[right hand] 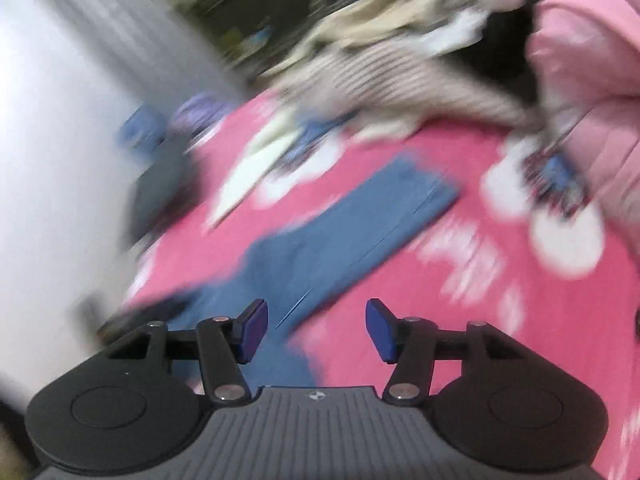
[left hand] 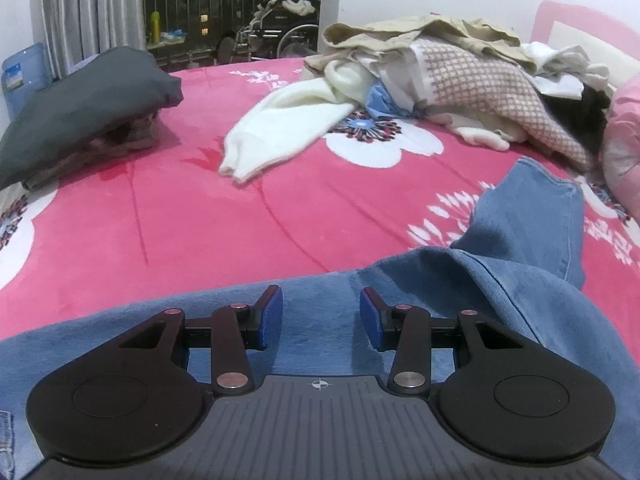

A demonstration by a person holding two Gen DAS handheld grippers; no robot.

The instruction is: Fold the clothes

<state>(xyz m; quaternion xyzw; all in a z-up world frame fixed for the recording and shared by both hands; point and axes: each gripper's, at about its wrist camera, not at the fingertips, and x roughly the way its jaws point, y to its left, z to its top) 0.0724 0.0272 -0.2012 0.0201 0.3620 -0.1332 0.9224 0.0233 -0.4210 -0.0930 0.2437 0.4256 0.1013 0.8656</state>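
Blue jeans (left hand: 520, 240) lie spread across the near part of a pink flowered bedspread (left hand: 200, 220), one leg running up to the right. My left gripper (left hand: 321, 316) hovers just over the denim with its blue pads apart and nothing pinched between them. The right wrist view is heavily blurred. There my right gripper (right hand: 317, 330) stands open above the bed, with nothing between its pads. The jeans (right hand: 340, 240) stretch away from it, the leg end toward the upper right.
A heap of unfolded clothes (left hand: 460, 76) sits at the back right, and a white sweater (left hand: 288, 128) trails out of it. A dark grey folded garment (left hand: 80, 108) lies at the left. A pink quilt (right hand: 592, 60) bulges at the right edge, and a water bottle (left hand: 24, 76) stands far left.
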